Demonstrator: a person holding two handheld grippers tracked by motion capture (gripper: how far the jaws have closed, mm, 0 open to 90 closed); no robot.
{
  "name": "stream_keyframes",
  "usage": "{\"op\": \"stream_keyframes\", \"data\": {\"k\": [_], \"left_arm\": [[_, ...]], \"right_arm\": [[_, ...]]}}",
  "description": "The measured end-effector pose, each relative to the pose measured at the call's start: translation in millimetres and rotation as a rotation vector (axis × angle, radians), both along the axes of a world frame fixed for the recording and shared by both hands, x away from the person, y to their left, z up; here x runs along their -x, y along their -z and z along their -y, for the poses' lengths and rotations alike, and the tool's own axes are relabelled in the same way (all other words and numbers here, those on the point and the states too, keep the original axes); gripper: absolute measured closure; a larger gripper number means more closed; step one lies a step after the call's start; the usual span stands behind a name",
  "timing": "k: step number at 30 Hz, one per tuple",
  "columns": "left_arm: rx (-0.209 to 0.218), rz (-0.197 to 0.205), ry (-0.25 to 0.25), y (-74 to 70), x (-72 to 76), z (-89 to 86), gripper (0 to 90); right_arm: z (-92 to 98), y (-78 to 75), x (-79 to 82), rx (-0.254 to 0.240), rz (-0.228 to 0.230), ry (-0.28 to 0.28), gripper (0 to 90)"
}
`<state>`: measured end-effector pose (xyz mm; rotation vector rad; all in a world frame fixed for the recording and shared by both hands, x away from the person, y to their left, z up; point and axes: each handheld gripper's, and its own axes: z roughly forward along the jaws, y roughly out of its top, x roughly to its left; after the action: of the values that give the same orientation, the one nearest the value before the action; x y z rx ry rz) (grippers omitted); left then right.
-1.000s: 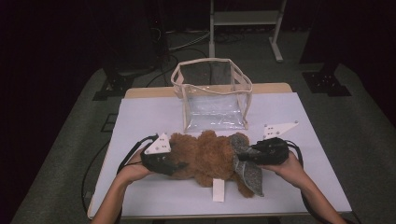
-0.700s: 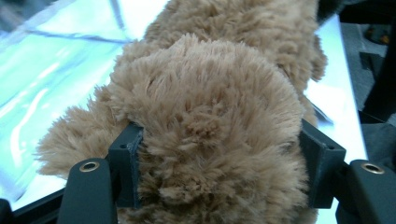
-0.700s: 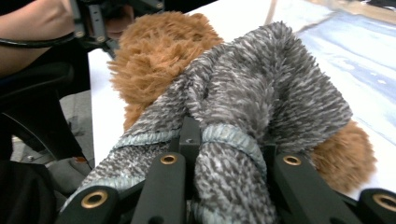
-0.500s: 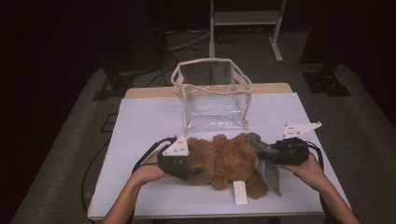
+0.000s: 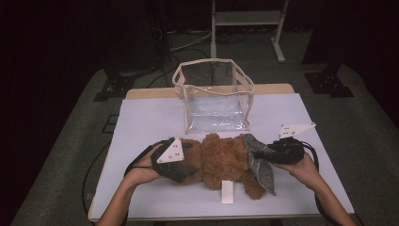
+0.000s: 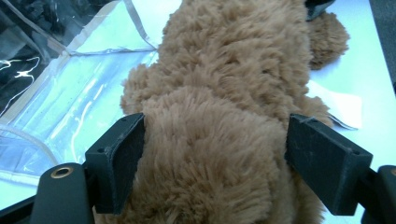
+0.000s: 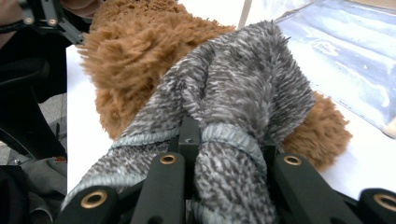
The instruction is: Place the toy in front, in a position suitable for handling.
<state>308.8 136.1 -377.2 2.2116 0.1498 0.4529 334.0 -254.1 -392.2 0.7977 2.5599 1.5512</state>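
Plush brown toy (image 5: 221, 162) lying across the bench (image 5: 141, 122) just in front of the clear bag (image 5: 214, 96), held at both ends. Left tool (image 6: 215, 158) spread wide with its jaws pressed into the fur of one rounded end; right tool (image 7: 229, 140) pinched tight on a fold of the grey knitted cloth (image 7: 243, 93) at the other. Likely to go wrong on a lift: soft pile slipping from the wide grip, or cloth pulling away and leaving the body sagging against the bag's rim.

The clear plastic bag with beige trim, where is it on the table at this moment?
In the high view, the clear plastic bag with beige trim stands upright at the far middle of the white table, just behind the brown plush toy.
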Motion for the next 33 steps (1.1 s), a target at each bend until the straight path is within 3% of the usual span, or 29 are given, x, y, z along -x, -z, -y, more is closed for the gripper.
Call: {"op": "stream_keyframes", "data": {"k": [5, 9, 17, 18, 25, 26, 33], "left_arm": [[-0.014, 0.003, -0.008, 3.7, -4.9, 0.4, 20.9], [-0.018, 0.0, -0.002, -0.7, -5.5, 5.3, 20.6], [0.015, 0.034, 0.104, -17.5, 10.5, 37.8, 16.3], [0.012, 0.045, 0.124, -21.2, 12.0, 50.6, 14.8], [-0.007, 0.034, 0.141, -22.2, 3.7, 76.4, 10.5], [-0.024, 0.026, 0.143, -20.0, -0.5, 85.6, 10.3], [-0.084, 0.013, 0.146, -13.3, -5.2, 104.1, 6.9]], "right_arm": [[7.5, 2.0, 0.9, -0.019, -0.01, 0.008, 72.6], [-3.1, 7.3, -2.8, -0.024, -0.028, -0.019, 72.7], [-22.4, 3.5, -1.9, -0.028, -0.018, -0.064, 72.6], [-22.1, 3.9, -1.9, -0.029, -0.019, -0.062, 72.6], [-16.5, 6.6, 0.8, -0.041, -0.026, -0.06, 72.6], [-15.9, 6.9, 0.7, -0.043, -0.025, -0.061, 72.6], [-13.8, 8.7, -0.6, -0.054, -0.034, -0.066, 72.6]]}}
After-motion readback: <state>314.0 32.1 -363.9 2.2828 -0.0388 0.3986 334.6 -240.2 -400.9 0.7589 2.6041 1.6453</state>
